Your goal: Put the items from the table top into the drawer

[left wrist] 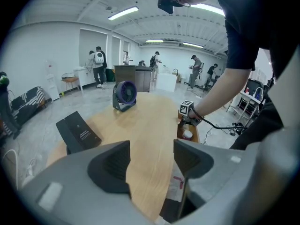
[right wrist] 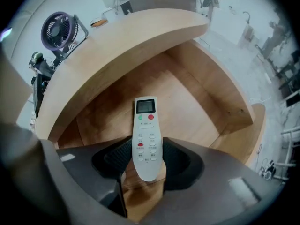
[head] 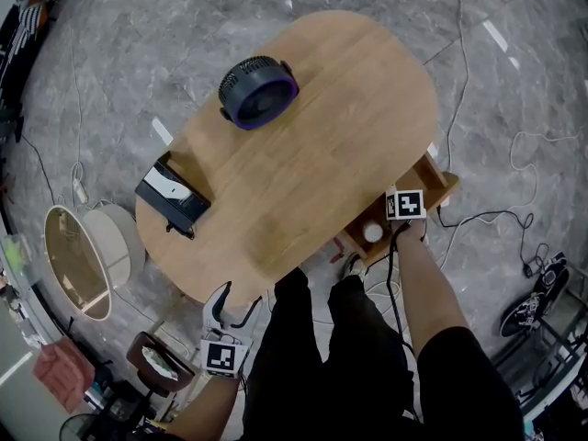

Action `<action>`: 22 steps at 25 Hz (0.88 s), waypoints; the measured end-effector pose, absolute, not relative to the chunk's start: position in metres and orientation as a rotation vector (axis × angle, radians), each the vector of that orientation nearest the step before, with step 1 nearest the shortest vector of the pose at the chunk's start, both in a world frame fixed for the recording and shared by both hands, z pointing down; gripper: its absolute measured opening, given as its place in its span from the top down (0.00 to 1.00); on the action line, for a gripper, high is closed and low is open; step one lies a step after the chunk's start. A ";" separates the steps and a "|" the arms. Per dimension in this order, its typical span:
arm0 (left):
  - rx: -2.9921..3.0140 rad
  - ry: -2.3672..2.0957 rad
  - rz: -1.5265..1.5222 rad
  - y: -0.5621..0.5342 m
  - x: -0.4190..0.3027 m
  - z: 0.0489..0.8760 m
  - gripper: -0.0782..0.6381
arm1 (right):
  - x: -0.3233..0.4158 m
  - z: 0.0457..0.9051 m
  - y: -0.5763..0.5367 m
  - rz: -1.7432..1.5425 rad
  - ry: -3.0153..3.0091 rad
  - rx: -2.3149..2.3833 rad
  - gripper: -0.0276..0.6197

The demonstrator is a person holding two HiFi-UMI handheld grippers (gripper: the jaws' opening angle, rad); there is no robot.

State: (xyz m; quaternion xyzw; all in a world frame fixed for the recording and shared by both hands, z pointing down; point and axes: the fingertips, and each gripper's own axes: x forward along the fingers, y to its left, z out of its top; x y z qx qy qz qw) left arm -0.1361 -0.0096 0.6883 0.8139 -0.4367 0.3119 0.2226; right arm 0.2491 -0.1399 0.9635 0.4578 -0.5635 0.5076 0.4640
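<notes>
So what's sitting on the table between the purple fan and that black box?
Nothing. The head view shows only bare wooden tabletop between the fan and the black box.

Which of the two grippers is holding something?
The right gripper: its jaws are shut on the white remote control above the open drawer. The left gripper has its jaws apart with nothing between them.

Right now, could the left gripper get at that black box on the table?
Probably yes. The left gripper hangs open and empty just off the near edge of the table. Only bare wood lies between it and the black box, so it looks like a clear reach across.
</notes>
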 end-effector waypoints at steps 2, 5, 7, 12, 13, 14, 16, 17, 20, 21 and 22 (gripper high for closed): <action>2.245 -1.204 0.871 -0.005 -0.137 0.690 0.47 | 0.244 0.967 -0.138 1.211 -1.393 1.079 0.60; 2.253 -1.216 0.855 -0.006 -0.135 0.688 0.47 | 0.238 0.973 -0.137 1.175 -1.397 1.036 0.60; 2.257 -1.222 0.849 -0.004 -0.134 0.688 0.47 | 0.235 0.976 -0.135 1.166 -1.402 1.013 0.60; 2.229 -1.235 0.842 0.010 -0.136 0.693 0.47 | 0.228 0.976 -0.136 1.205 -1.431 1.035 0.60; 2.226 -1.240 0.829 0.011 -0.134 0.691 0.47 | 0.228 0.975 -0.137 1.210 -1.438 1.044 0.58; 2.228 -1.241 0.821 0.010 -0.132 0.689 0.47 | 0.227 0.974 -0.137 1.212 -1.444 1.048 0.57; 2.248 -1.237 0.807 0.008 -0.126 0.683 0.47 | 0.228 0.973 -0.137 1.202 -1.452 1.044 0.59; 2.256 -1.234 0.806 0.008 -0.123 0.682 0.47 | 0.229 0.973 -0.137 1.195 -1.453 1.042 0.63; 2.257 -1.237 0.819 0.012 -0.124 0.685 0.47 | 0.228 0.972 -0.137 1.181 -1.461 1.037 0.63; 2.254 -1.239 0.826 0.014 -0.125 0.686 0.47 | 0.227 0.971 -0.137 1.180 -1.466 1.038 0.62; 2.253 -1.240 0.831 0.015 -0.126 0.686 0.47 | 0.228 0.970 -0.137 1.178 -1.471 1.042 0.60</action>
